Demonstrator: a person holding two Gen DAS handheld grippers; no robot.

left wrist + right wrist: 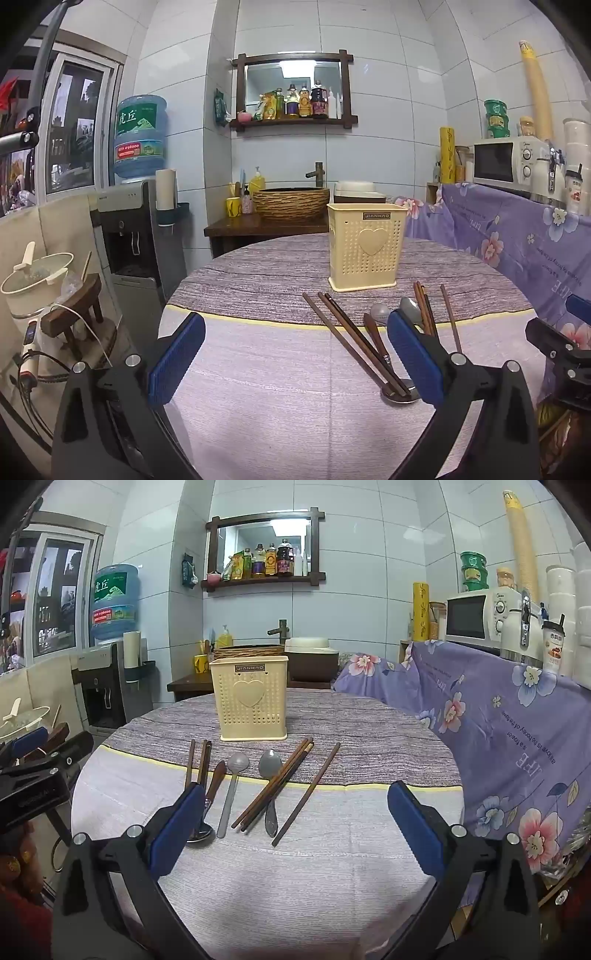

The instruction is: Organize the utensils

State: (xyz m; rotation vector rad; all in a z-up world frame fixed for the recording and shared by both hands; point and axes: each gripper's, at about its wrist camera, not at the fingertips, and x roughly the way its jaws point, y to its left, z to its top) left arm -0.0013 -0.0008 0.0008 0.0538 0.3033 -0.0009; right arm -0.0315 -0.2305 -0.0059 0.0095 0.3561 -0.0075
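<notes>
- Round table [332, 867] under a woven cloth, pale lilac near us, darker streaked grey-purple further back, with a thin yellow stripe between.
- Standing upright on the dark half is the utensil holder [249, 698]: cream plastic, boxy, walls punched with small holes, a raised heart on the front.
- Just in front of it the utensils lie loose in a row across the stripe.
- Brown wooden chopsticks [275, 786] are slim and straight, a few crossing in a bundle, one single stick [308, 792] off to the right, more at the left.
- A grey metal spoon [269, 771] lies beside the bundle; a translucent plastic spoon [232, 790] lies left of it.
- A wood-handled spoon [212, 786] sits further left, partly hidden behind a pad.
- Right tool [295, 830]: ridged blue pads spread wide, nothing between them, hanging over the pale cloth.
- Left tool [295, 362]: pads equally wide apart, nothing gripped, utensils just beyond its right pad.
</notes>
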